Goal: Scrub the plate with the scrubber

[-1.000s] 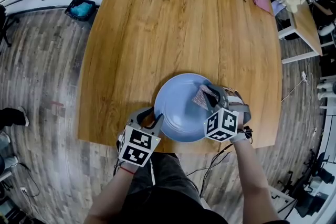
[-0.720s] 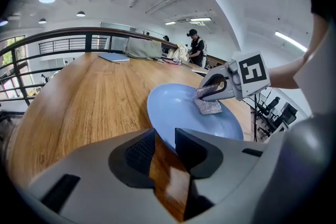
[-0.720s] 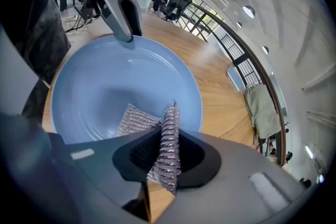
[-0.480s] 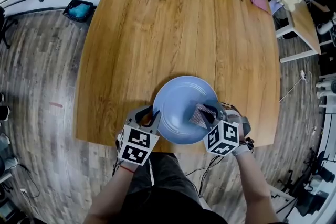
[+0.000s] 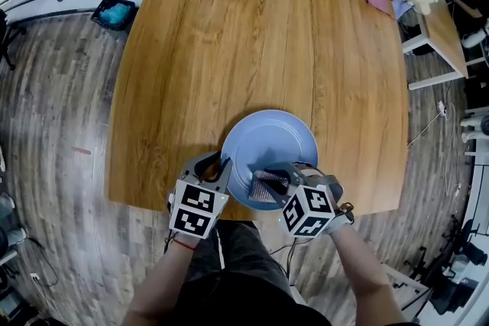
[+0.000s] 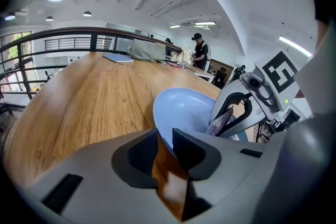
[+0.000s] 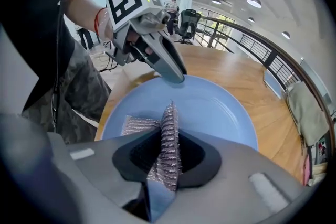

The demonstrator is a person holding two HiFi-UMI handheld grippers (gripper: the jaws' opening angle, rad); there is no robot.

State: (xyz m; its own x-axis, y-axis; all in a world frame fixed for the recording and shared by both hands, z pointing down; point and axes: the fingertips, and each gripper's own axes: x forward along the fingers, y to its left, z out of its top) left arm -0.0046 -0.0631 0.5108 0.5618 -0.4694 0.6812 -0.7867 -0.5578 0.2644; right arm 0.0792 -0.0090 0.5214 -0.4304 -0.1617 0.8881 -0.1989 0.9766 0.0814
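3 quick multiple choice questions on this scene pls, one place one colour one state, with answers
1. Where on the table is the plate? A far end B middle C near edge, by the person
2. The plate's colour? A light blue B white C green
3. The right gripper is: A open and empty B shut on the scrubber C shut on a cup
Answers: C, it sits at the edge nearest the person; A, blue in every view; B, its jaws pinch the silvery mesh.

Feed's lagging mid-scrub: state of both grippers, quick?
Left gripper: jaws just closing, plate rim between them; grip cannot be told.
Right gripper: shut on the scrubber.
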